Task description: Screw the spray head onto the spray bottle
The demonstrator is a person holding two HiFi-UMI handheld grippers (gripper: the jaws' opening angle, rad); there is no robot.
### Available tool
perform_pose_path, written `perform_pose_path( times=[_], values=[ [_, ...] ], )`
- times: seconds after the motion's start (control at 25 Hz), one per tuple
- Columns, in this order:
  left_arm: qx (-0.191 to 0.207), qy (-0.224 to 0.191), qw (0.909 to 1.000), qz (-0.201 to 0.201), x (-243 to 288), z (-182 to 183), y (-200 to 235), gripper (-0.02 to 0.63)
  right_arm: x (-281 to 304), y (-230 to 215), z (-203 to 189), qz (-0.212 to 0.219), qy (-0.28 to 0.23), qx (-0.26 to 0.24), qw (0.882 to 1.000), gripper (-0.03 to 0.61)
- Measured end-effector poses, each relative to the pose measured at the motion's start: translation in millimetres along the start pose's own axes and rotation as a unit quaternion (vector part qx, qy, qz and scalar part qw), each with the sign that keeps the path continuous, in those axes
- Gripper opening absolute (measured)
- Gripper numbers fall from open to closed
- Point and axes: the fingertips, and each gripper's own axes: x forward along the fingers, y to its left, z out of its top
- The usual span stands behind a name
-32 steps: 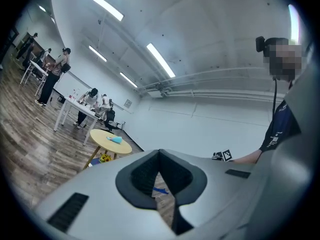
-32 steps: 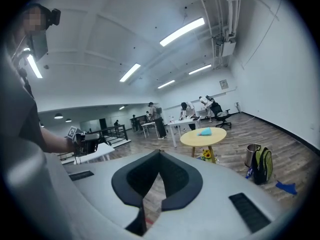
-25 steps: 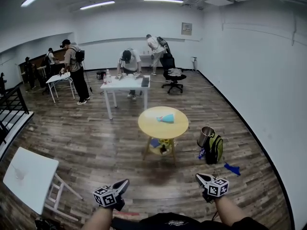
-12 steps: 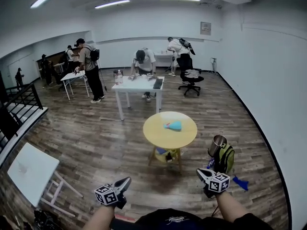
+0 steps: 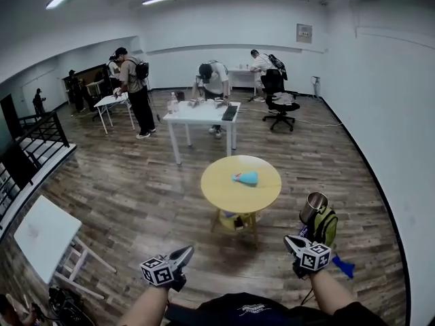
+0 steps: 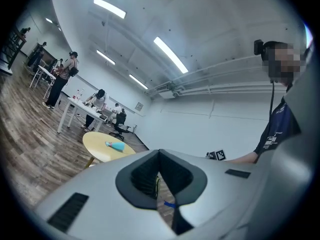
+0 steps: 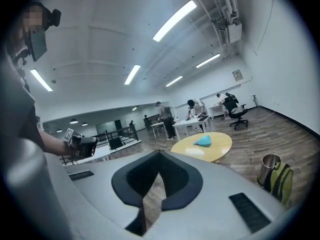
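**Approach stage: left hand-held gripper (image 5: 185, 252) and right hand-held gripper (image 5: 290, 241) both closed, empty.**
Head view: a teal bottle (image 5: 246, 178) lies on its side mid-frame on the round yellow counter (image 5: 219, 197), well apart from both grippers; no separate spray head can be made out. Left gripper view: pads meet, nothing between. Right gripper view: likewise. The bottle is probably light, smooth, thin plastic and apt to roll; grip its mid-body gently.
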Motion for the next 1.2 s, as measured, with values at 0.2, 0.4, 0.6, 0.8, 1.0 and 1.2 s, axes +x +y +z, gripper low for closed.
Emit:
perform_pose_path(
  times=[0.2, 0.4, 0.6, 0.8, 1.0, 1.2],
  values=[
    [-0.011, 0.001, 0.9999, -0.002, 27, 11, 38, 0.005, 35, -28, -5, -0.008, 0.013, 0.011, 1.000, -0.003],
    [-0.028, 0.001, 0.9995, -0.012, 53, 15, 82, 0.005, 68, -43, 3, -0.017, 0.022, 0.007, 1.000, -0.003],
    [-0.042, 0.007, 0.9980, -0.047, 99, 56, 163, 0.005, 137, -71, 39, -0.059, 0.013, 0.001, 0.998, -0.003],
    [-0.024, 0.029, 0.9956, -0.085, 129, 97, 225, 0.005, 201, -77, 60, -0.087, -0.004, 0.005, 0.996, -0.003],
    [-0.018, 0.042, 0.9935, -0.105, 143, 134, 299, 0.005, 285, -76, 73, -0.100, -0.007, 0.008, 0.995, -0.002],
    [-0.029, 0.049, 0.9938, -0.095, 155, 150, 355, 0.005, 343, -80, 81, -0.089, 0.007, 0.001, 0.996, -0.002]
  ],
)
